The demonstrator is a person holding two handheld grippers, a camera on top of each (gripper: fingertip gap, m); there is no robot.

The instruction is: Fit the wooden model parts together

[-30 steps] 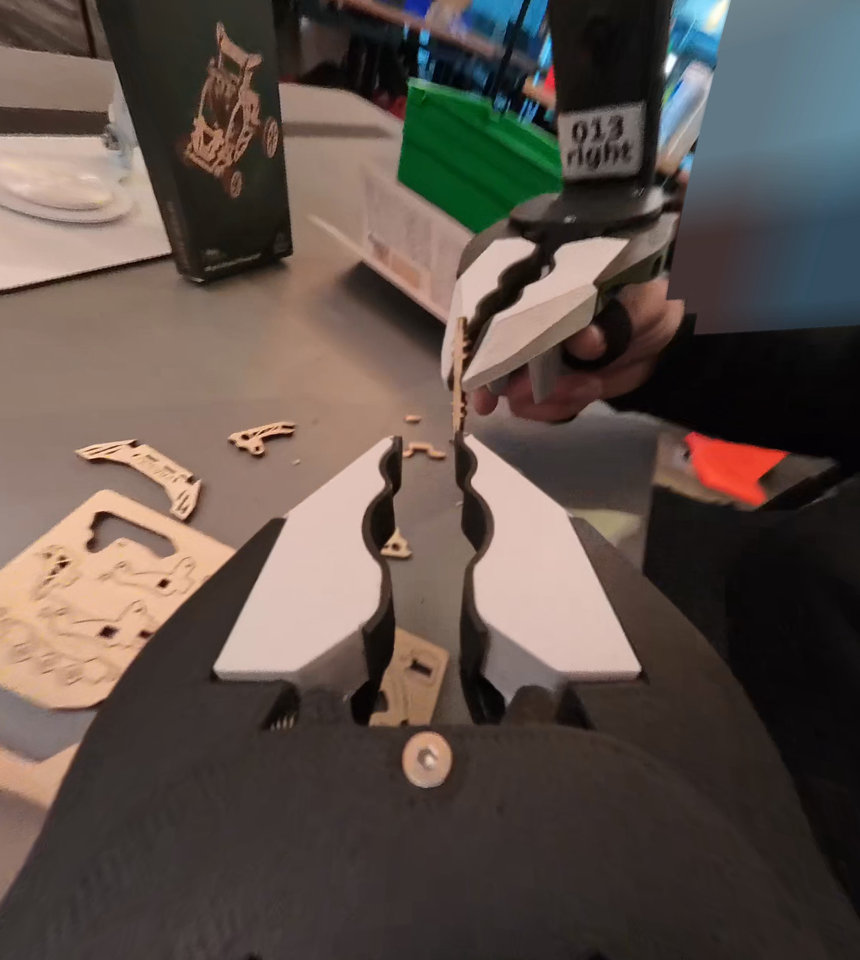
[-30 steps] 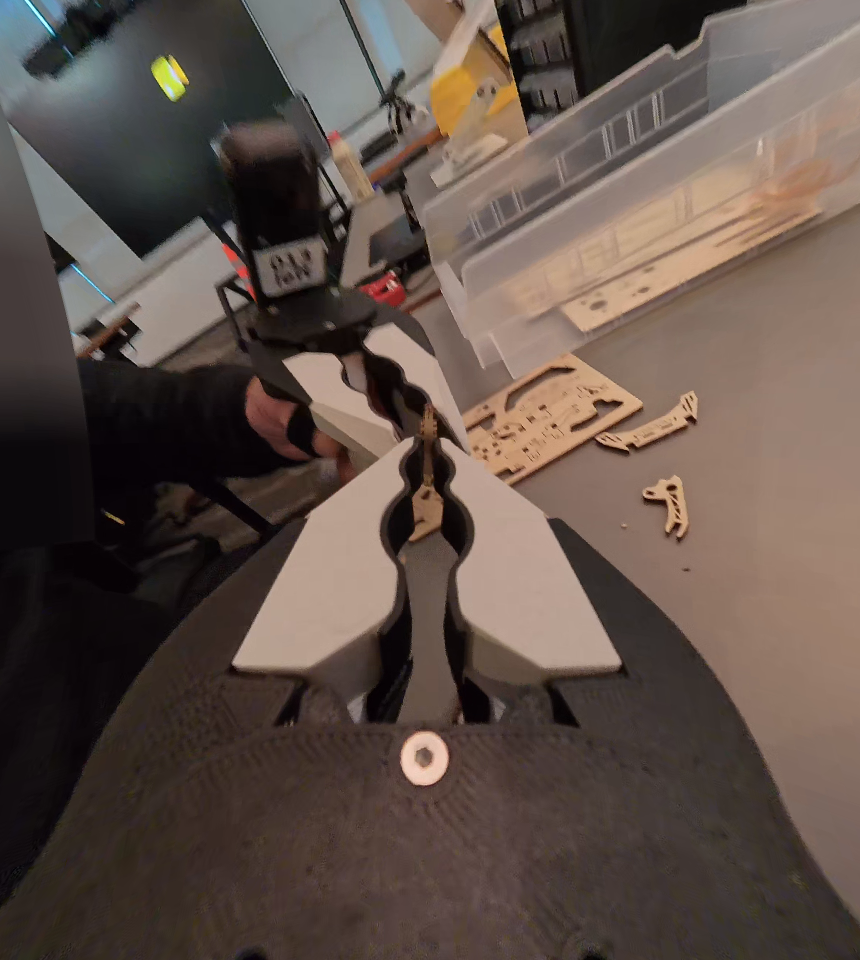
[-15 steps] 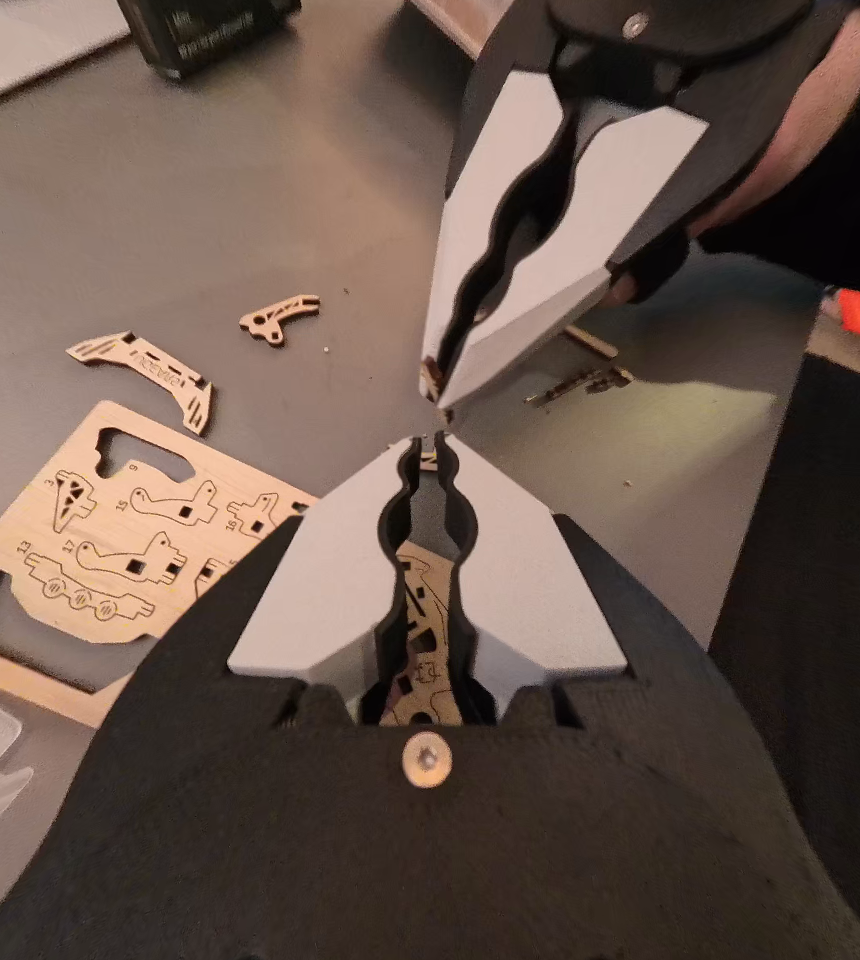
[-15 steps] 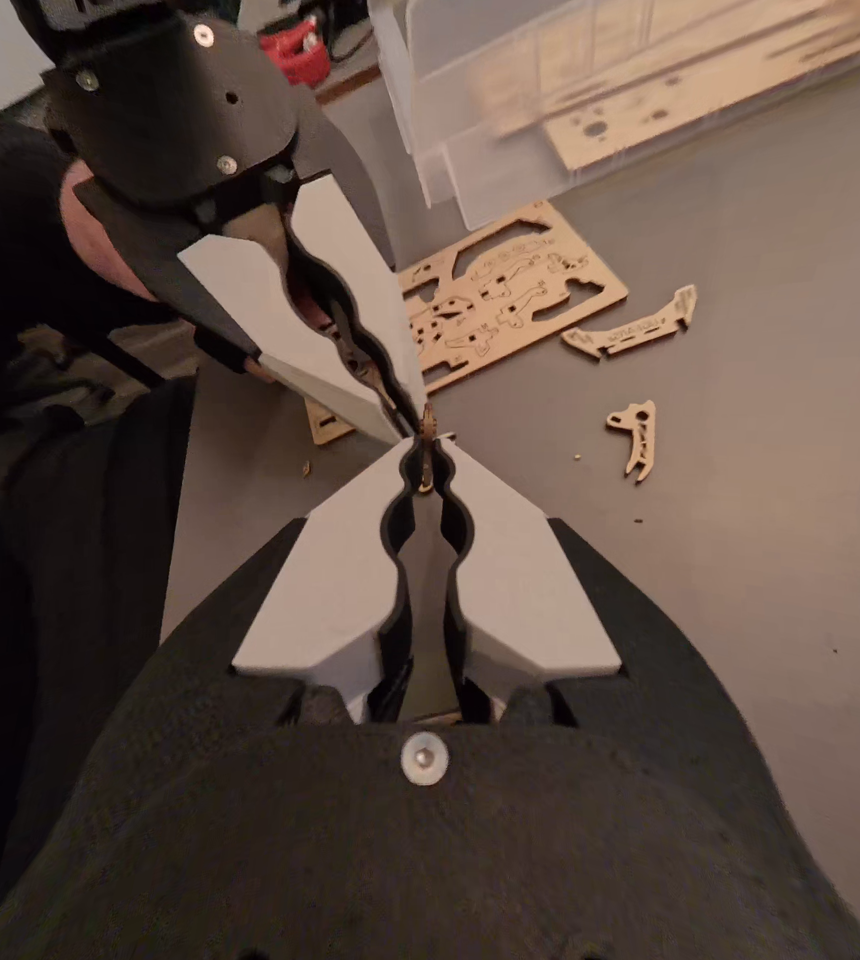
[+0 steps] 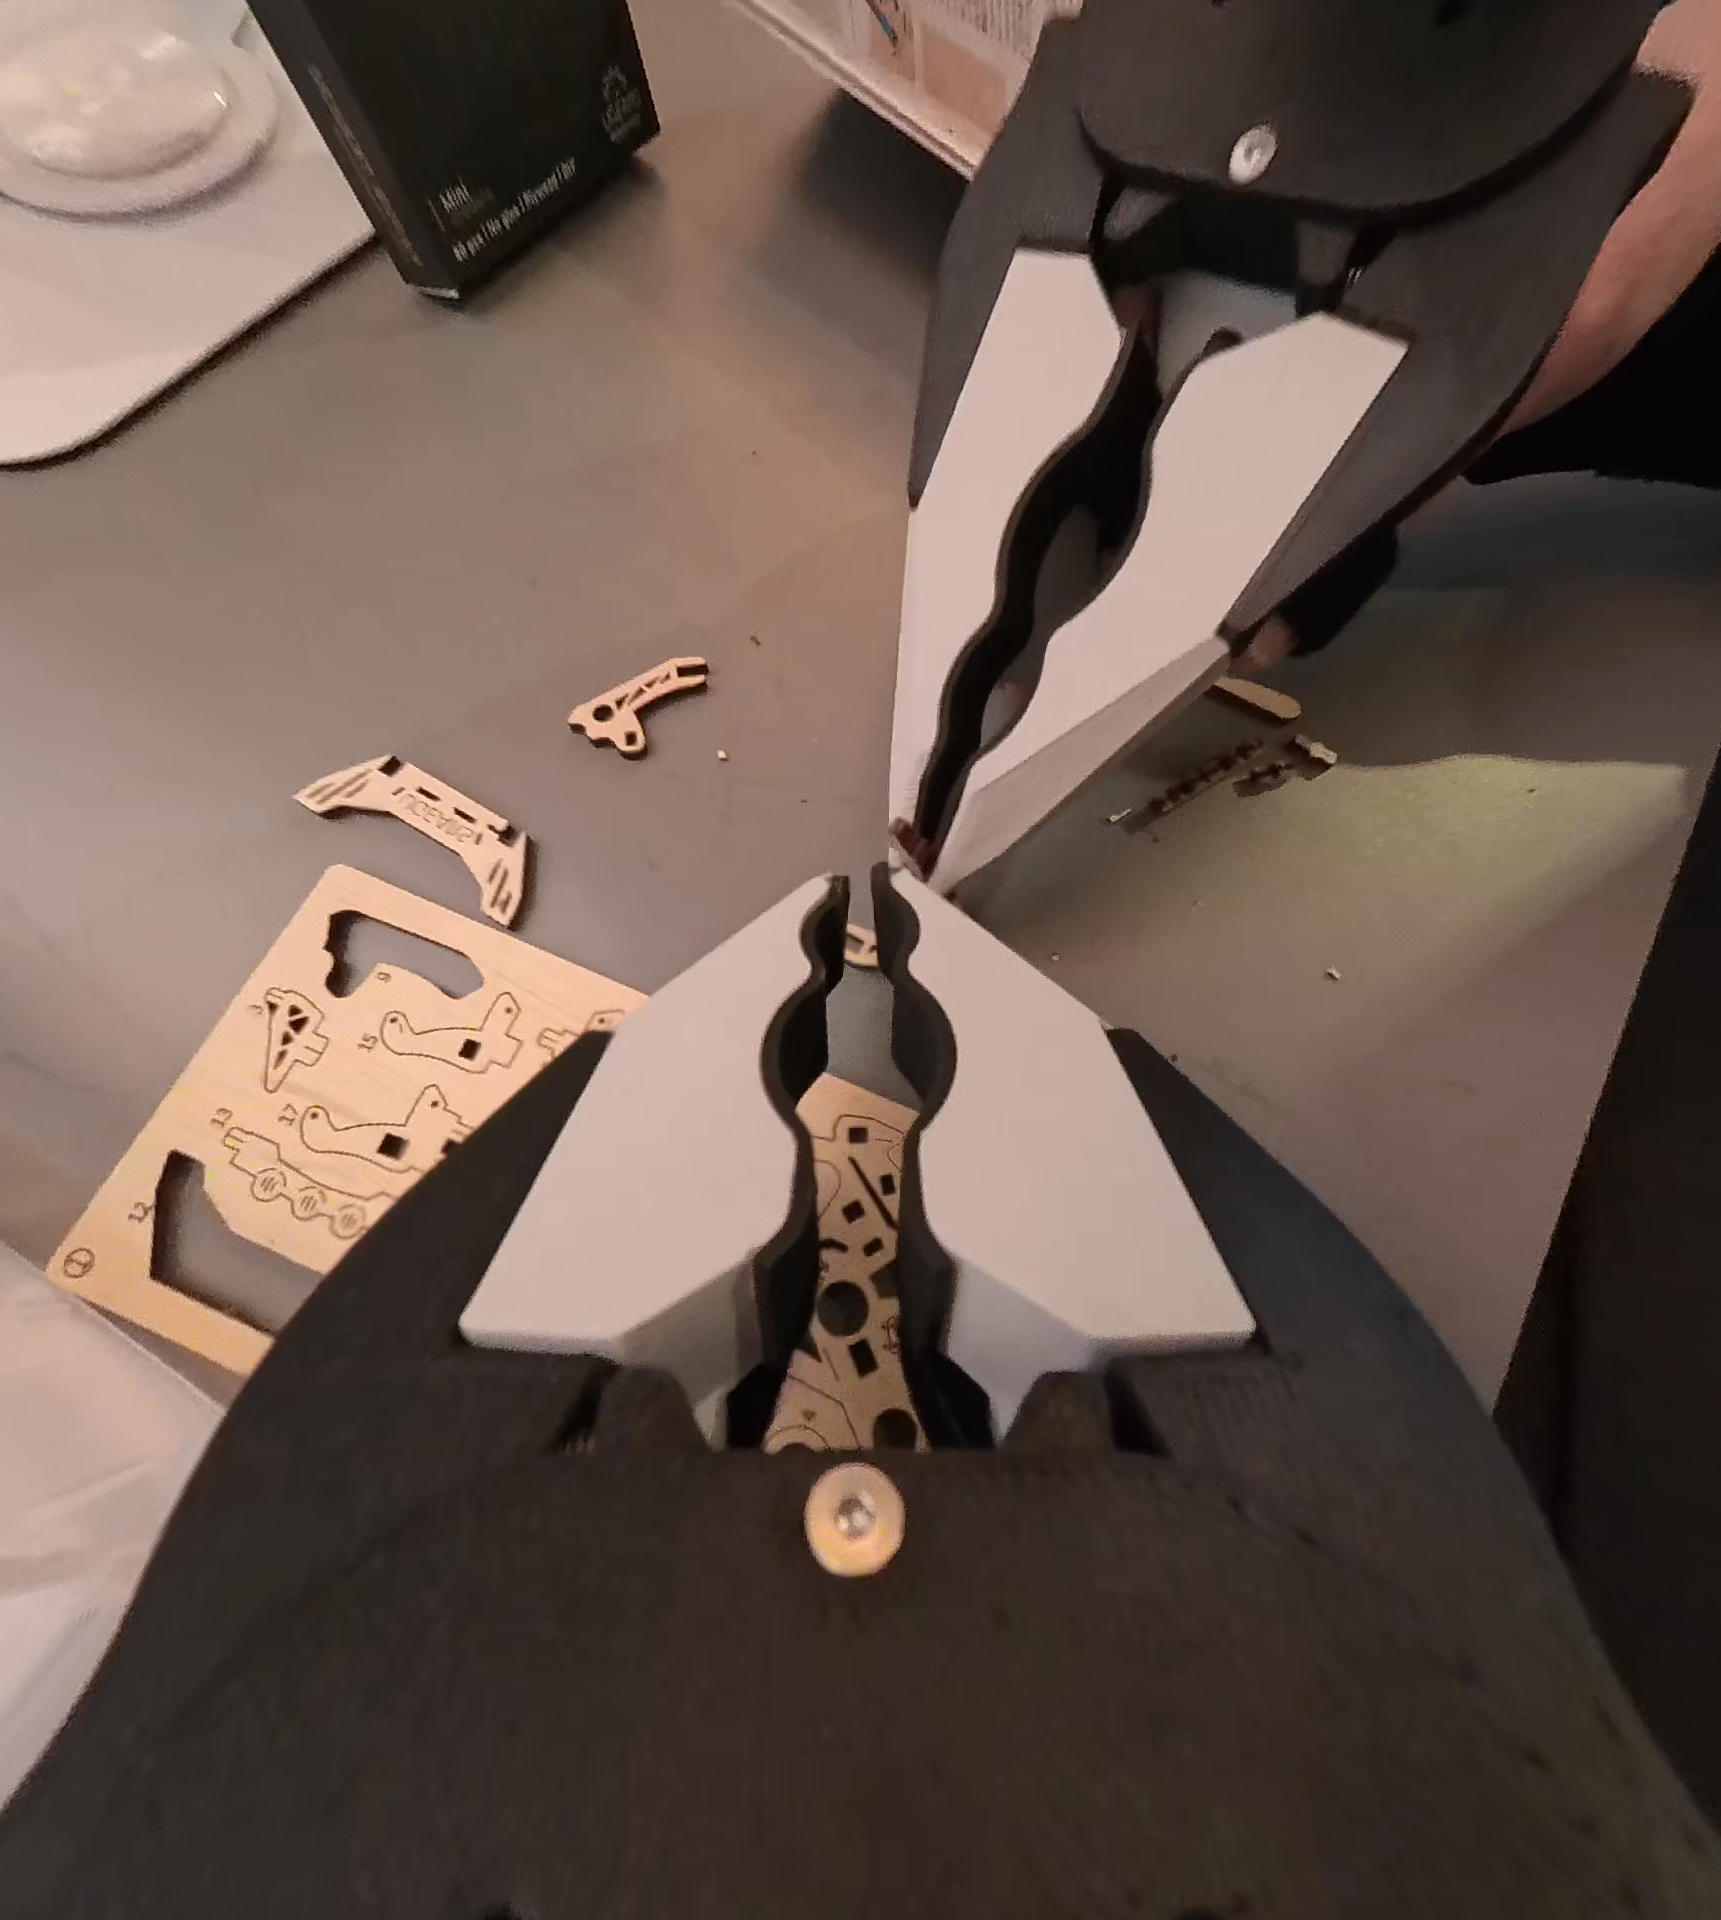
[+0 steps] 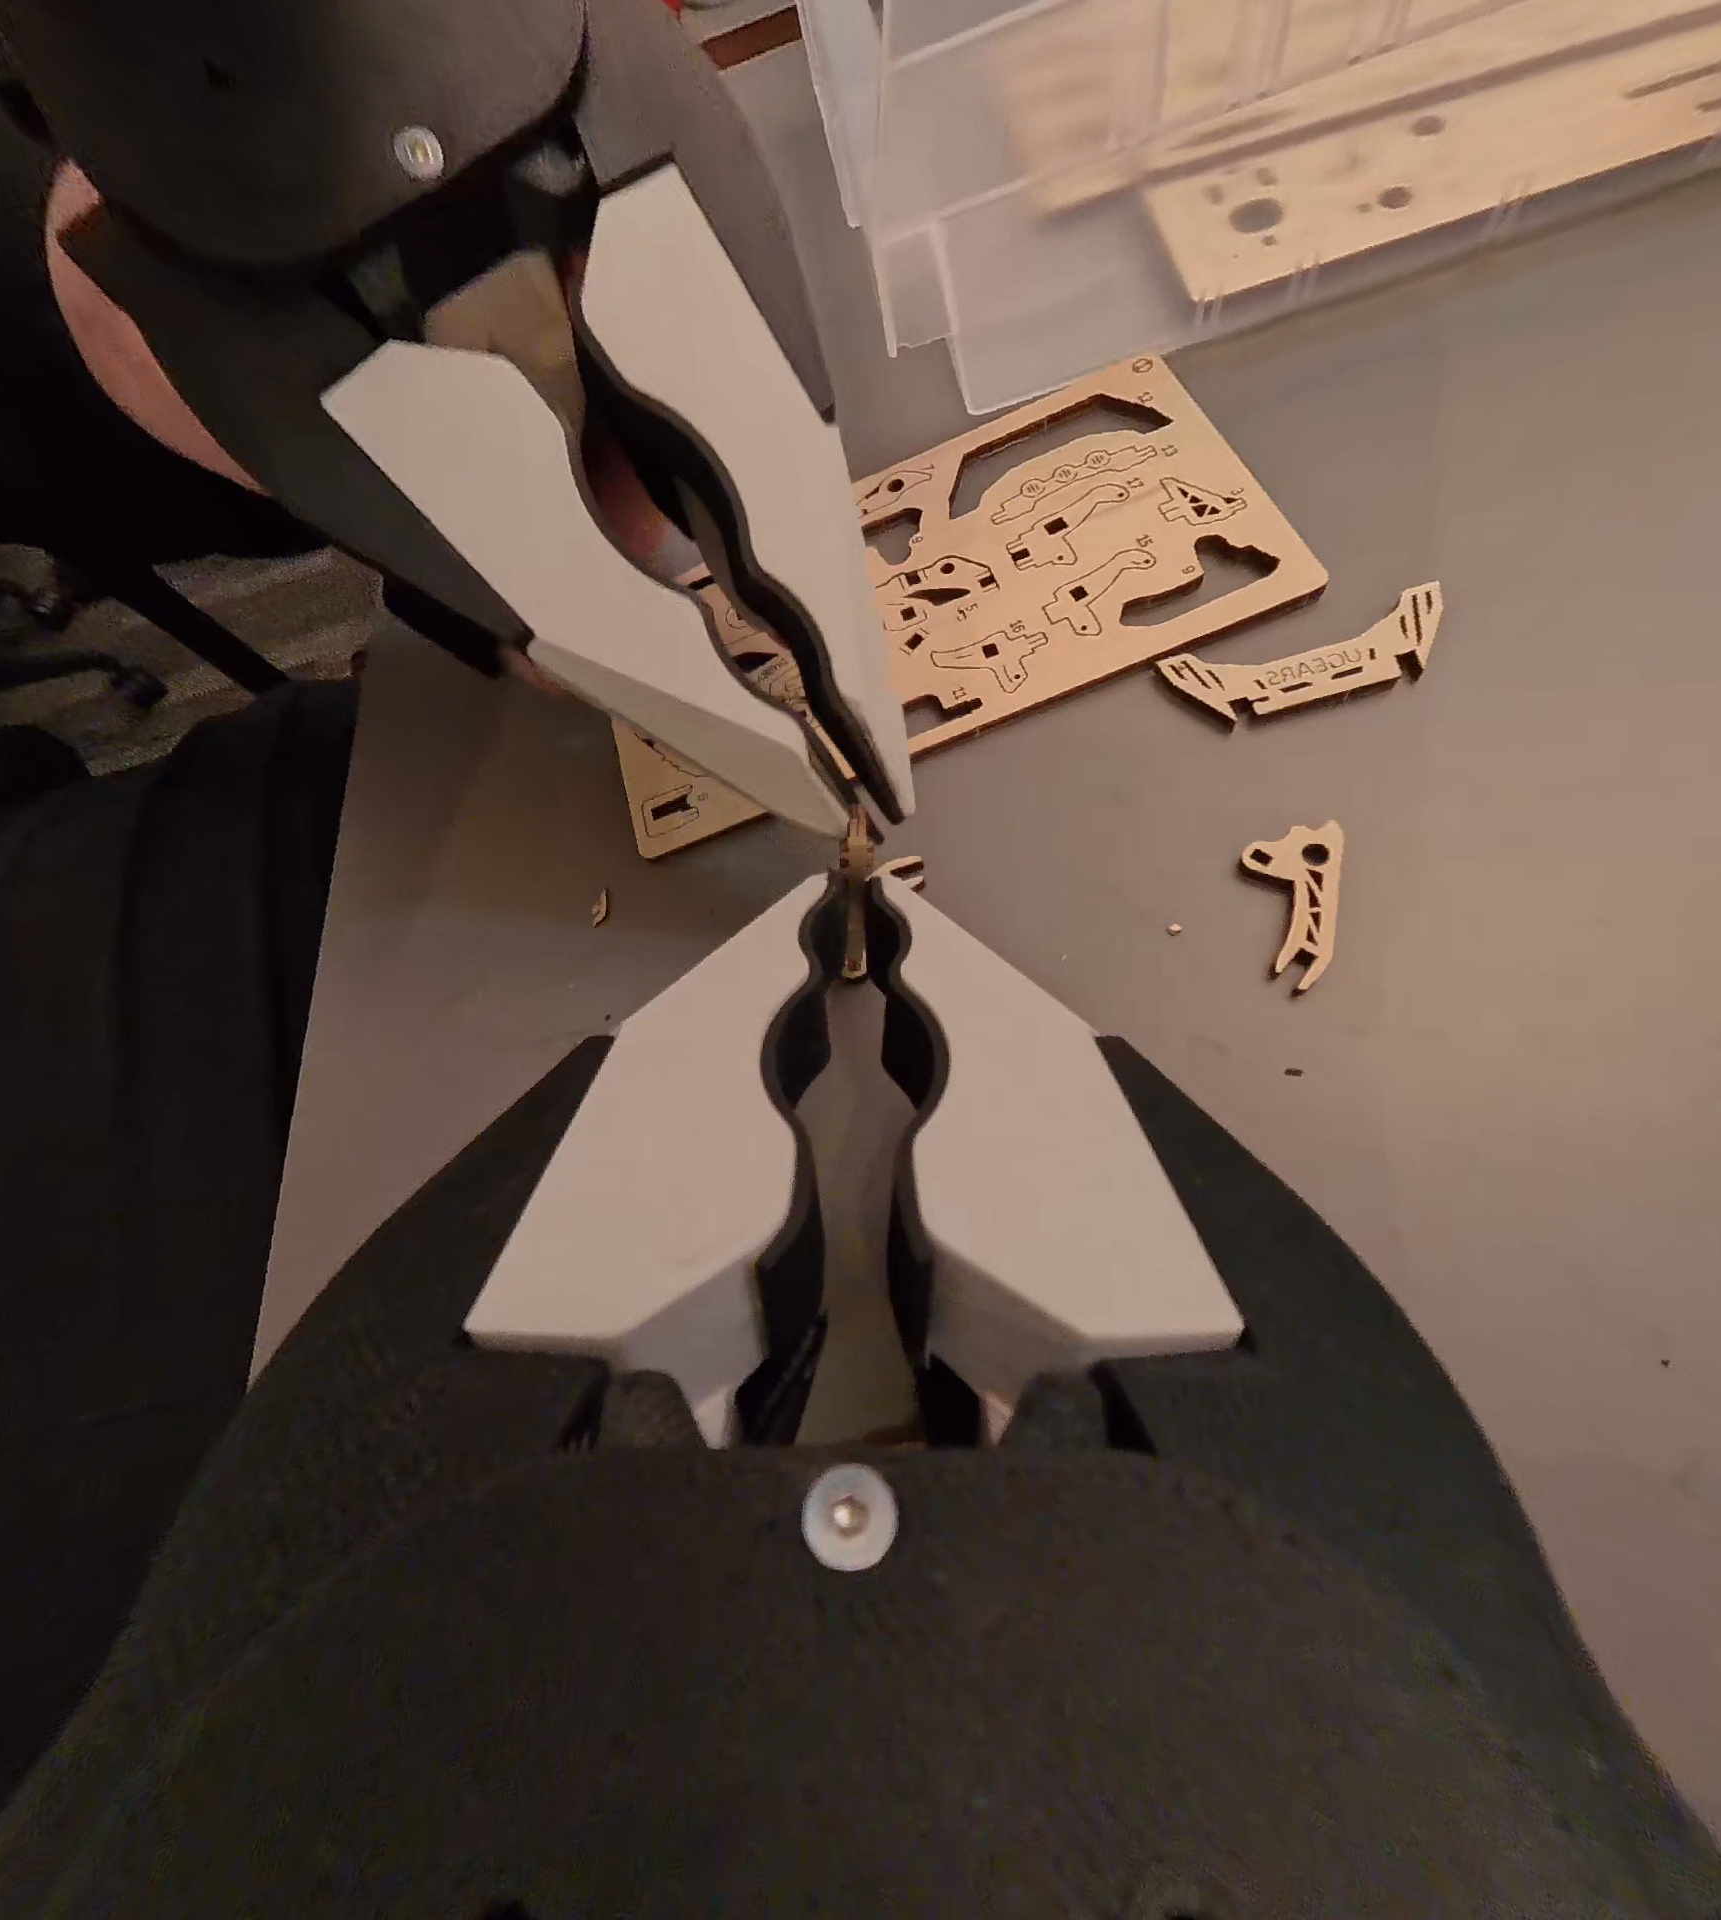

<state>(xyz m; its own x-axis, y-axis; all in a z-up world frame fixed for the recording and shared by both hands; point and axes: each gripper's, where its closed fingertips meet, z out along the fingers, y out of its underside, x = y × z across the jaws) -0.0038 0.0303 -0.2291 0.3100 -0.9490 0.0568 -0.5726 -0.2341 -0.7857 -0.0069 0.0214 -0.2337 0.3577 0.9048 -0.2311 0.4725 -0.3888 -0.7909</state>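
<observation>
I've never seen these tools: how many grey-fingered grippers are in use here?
2. The left gripper fills the bottom of the left wrist view; the right gripper points in from upper right, tips almost meeting. None seems hidden.

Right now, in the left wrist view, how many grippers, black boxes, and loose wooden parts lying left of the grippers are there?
Grippers: 2 (left gripper, right gripper)
Black box: 1
Loose wooden parts: 2 (curved part, small truss part)
Total: 5

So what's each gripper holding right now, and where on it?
Right gripper: a thin wooden strip, pinched edge-on at the fingertips, one end protruding. Left gripper is closed at that protruding end; whether it grips the strip cannot be told.
</observation>
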